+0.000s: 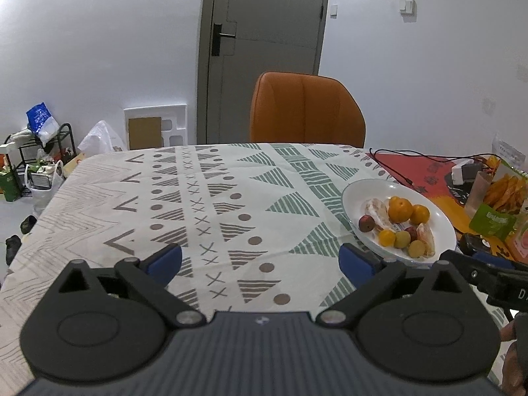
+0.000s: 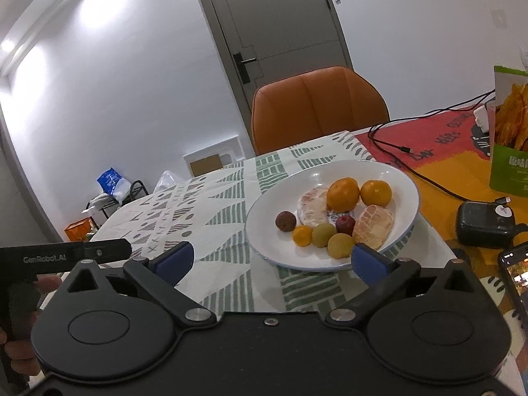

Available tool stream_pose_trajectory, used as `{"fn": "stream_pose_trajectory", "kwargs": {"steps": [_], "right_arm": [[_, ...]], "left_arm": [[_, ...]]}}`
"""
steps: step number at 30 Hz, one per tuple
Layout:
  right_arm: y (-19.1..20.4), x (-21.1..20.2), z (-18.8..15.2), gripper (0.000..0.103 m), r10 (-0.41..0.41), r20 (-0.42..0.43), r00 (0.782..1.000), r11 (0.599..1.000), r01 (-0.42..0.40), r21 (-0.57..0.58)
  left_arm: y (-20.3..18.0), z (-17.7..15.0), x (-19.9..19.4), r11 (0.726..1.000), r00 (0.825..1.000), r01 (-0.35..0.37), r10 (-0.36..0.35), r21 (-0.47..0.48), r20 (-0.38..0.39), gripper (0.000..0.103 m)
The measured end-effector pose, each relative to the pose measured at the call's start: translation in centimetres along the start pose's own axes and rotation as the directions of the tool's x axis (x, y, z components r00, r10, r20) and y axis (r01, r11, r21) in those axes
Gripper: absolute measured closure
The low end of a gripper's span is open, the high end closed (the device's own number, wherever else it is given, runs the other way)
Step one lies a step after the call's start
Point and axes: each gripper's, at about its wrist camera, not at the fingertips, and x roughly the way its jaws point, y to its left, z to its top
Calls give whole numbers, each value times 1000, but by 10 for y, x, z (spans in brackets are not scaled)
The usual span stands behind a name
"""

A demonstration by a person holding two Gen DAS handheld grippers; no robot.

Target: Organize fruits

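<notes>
Both of your tongs are held low over the table [image 1: 211, 198], level and pointing toward the chair [image 1: 307, 109], and both stand wide apart with nothing between them. Your left gripper [image 1: 260, 260] hovers above bare patterned cloth; the plate [image 1: 442, 227] lies ahead and to its right, just past the right fingertip. Your right gripper [image 2: 272, 259] faces the plate [image 2: 264, 211] almost head-on, with the near rim lying between its blue fingertips [image 2: 368, 259] and slightly beyond them.

All the fruit sits on the plate: two oranges [image 2: 343, 193] at the far side, two peeled segments [image 2: 373, 226], a dark plum [image 2: 285, 220], a small red fruit [image 2: 345, 224], a small orange one [image 2: 302, 235] and two yellow-green ones [image 2: 341, 245] nearest you.

From the right wrist you get what the left misses: a phone [image 2: 514, 283] with a lit screen right of that gripper, a black box [image 2: 485, 224] beyond it, and the left gripper's side edging in at far left. From the left wrist you see the floor clutter and rack [image 1: 39, 151] off to the left, and the right gripper's [image 1: 488, 270] body at the right edge. A snack bag [image 2: 510, 132] and cable [image 2: 392, 147] show in both.
</notes>
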Motion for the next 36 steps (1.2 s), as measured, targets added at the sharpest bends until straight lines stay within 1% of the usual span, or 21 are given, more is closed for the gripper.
{"fn": "stream_pose_trajectory", "kwargs": {"steps": [2,7,12,15,24,31,36], "right_arm": [[3,-2,0,0,-3,-3,1000,1000,3,-6],[11,-11,-2,0,-2,-4,1000,1000,2,-23],[19,-19,-3,0,10,-15,1000,999,-10,-46],[26,-24,-3,0,18,-21,1000,998,-19,-60],[40,-40,-4,0,40,-22,999,996,-42,-77],[50,-51,-6,0,46,-26,999,995,-48,-82],[58,-62,-7,0,76,-31,997,991,-79,-106]], "left_arm": [[3,-1,-5,1000,1000,1,-1,-7,-1,0],[12,-3,-21,1000,1000,-7,7,-26,11,0],[20,-5,-37,999,999,18,-17,-36,29,0],[25,-7,-48,999,999,17,-16,-38,39,0],[38,-14,-77,998,998,-18,22,-53,66,0],[47,-17,-94,998,996,-27,32,-53,89,0],[52,-22,-101,998,996,-38,42,-45,82,0]]}}
